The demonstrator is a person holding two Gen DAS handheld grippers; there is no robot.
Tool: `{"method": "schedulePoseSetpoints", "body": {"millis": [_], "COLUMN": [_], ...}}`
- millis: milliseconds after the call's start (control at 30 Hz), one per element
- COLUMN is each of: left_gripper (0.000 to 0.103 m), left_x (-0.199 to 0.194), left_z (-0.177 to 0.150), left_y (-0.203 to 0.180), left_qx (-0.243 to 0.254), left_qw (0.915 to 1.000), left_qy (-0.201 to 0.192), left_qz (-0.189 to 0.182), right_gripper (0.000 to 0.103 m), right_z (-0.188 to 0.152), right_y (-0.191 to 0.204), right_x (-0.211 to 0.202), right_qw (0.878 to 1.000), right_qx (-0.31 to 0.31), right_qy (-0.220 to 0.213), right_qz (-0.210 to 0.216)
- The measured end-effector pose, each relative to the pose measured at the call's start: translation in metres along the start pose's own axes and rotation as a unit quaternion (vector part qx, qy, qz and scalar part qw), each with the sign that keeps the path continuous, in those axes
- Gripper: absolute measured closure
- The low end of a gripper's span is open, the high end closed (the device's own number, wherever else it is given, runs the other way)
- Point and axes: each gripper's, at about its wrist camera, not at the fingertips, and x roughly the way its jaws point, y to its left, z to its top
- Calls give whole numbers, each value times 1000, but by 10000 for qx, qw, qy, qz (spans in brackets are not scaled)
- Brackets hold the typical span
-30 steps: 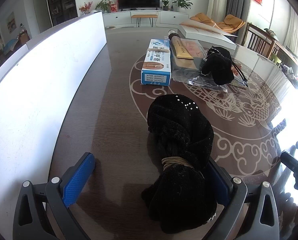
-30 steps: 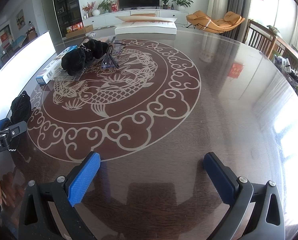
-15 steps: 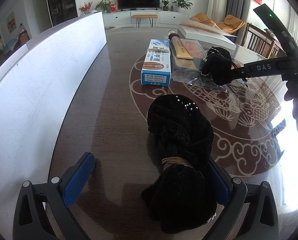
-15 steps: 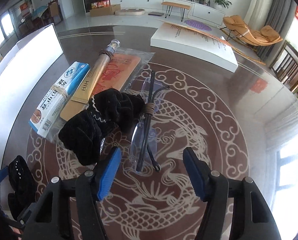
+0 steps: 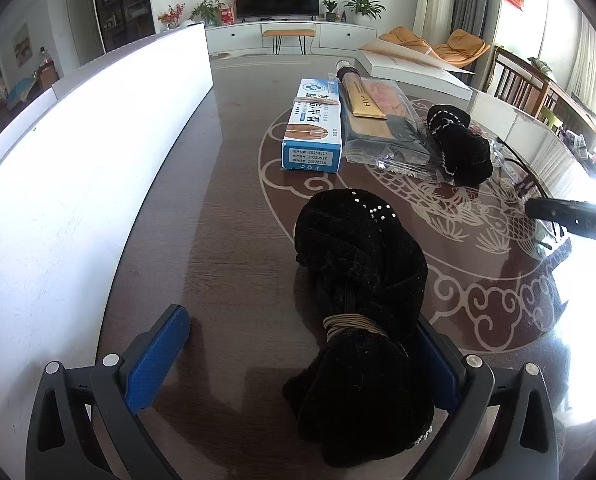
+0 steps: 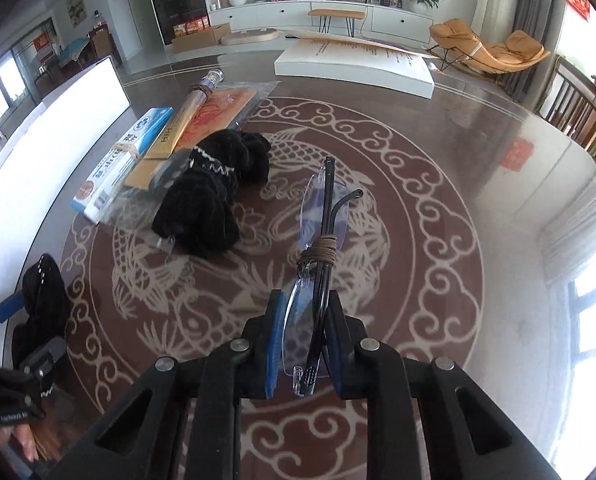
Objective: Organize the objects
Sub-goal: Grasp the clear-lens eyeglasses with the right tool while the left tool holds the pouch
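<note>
My right gripper is shut on a pair of folded rimless glasses tied with brown cord, over the table's fish pattern. My left gripper is open, low at the table's near edge. A black cloth bundle tied with tan cord lies between its fingers, against the right finger; it also shows in the right wrist view. A second black cloth bundle lies beside a blue and white box, a gold box and a plastic-wrapped pack.
A tall white panel stands along the table's left side. A large flat white box lies at the table's far end. Wooden chairs stand to the right. The right gripper's body reaches into the left wrist view.
My right gripper moved in across the table to the glasses and shut on them. My left gripper and the cloth bundle between its fingers have not moved.
</note>
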Motion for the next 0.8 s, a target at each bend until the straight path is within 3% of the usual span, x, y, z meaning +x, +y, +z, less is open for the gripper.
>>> {"method": "schedulePoseSetpoints", "body": {"millis": [167,267,333,367,400,567,733,800], "left_gripper": [0,0,0,0,0,0,0,0], "left_x": [0,0,0,0,0,0,0,0], "left_z": [0,0,0,0,0,0,0,0], "left_y": [0,0,0,0,0,0,0,0], "left_qx": [0,0,0,-1,0,-1,-1,-1], "left_qw": [10000,10000,10000,10000,10000,10000,10000,10000], "left_qy": [-2,-2,-1,-3,-2,-2,-2,-3], "left_qz": [0,0,0,-2,-1,0,0,0], "right_gripper": [83,78,58,42,37,37,27,13], "right_z": [-74,-98,-99,-98,-96,-76,-70,-73], "right_y": [-11,-17,-17,-16,-14,4,0,1], "right_x": [-41,-56,-58,-56,-53,-35,-25,-24], "right_qw": [9991,9971,9961,9964,9968,9984,9981,9977], "right_qx": [309,589,666,647,597,-43,133,98], "right_qy": [-248,-476,-579,-555,-521,-501,-531,-566], "right_qz": [177,120,36,38,39,-260,-296,-357]}}
